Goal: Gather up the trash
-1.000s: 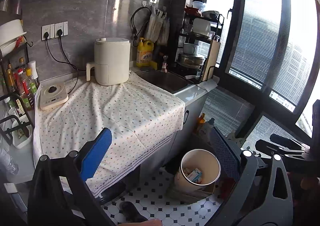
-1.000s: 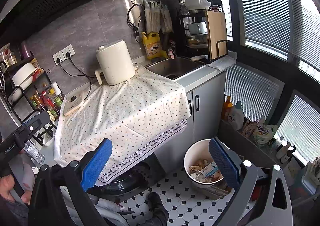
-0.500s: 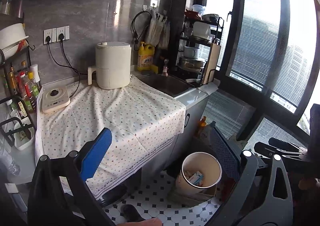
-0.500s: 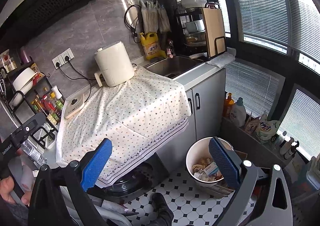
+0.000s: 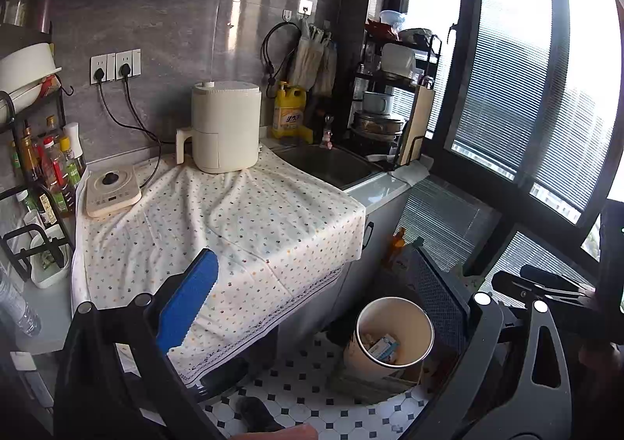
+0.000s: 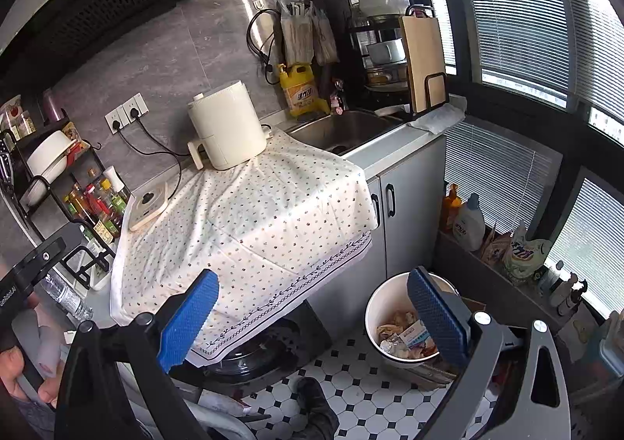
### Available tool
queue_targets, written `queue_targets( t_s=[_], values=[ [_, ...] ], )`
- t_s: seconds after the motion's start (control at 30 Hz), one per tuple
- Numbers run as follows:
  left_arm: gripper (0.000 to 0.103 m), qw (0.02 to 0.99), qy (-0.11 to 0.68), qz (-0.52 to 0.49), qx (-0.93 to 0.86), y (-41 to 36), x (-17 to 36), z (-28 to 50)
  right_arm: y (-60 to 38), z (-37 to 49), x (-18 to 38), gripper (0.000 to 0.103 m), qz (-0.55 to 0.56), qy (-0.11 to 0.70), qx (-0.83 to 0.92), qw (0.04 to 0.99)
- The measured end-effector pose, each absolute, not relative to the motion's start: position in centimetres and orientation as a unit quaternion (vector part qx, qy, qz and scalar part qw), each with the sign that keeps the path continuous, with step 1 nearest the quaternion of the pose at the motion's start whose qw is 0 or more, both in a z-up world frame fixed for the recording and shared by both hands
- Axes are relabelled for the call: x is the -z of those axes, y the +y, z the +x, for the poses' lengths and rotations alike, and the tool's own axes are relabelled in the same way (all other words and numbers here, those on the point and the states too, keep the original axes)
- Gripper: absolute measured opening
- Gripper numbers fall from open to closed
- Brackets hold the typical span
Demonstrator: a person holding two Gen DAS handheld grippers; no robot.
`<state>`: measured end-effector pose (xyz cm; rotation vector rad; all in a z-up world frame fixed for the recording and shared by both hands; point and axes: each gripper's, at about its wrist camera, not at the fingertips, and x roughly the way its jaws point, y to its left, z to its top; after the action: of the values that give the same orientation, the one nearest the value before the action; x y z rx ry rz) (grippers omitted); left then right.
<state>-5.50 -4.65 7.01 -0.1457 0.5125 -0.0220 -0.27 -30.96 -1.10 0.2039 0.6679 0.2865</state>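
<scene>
A white trash bin (image 6: 373, 308) stands on the tiled floor by the counter's right end, holding crumpled paper and a small carton (image 6: 414, 333). The left wrist view shows the same bin (image 5: 401, 313) with the carton (image 5: 383, 345) inside. My left gripper (image 5: 312, 303) hangs open and empty above the counter's front edge. My right gripper (image 6: 312, 319) is open and empty too, its right pad in front of the bin's rim. I see no loose trash on the dotted cloth (image 6: 253, 214) that covers the counter.
A cream air fryer (image 5: 226, 128), a small induction cooker (image 5: 111, 195), a yellow detergent bottle (image 5: 288, 114) and a sink (image 5: 331, 163) line the counter. A spice rack (image 6: 93, 206) stands left, bottles (image 6: 470, 221) by the window. A hand (image 6: 15, 373) holds the left gripper.
Both views have shifted only a little, as if drawn slightly back from the counter. Both grippers stay open and empty.
</scene>
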Motion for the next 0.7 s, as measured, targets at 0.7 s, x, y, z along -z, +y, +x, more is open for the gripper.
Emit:
queue_targets(
  t_s=[0.7],
  values=[
    [0.097, 0.961, 0.268, -0.064, 0.011, -5.8, -6.1, -5.6, -31.8, -0.6, 2.4, 0.095, 0.122, 0.336, -0.138, 0.924]
  ],
)
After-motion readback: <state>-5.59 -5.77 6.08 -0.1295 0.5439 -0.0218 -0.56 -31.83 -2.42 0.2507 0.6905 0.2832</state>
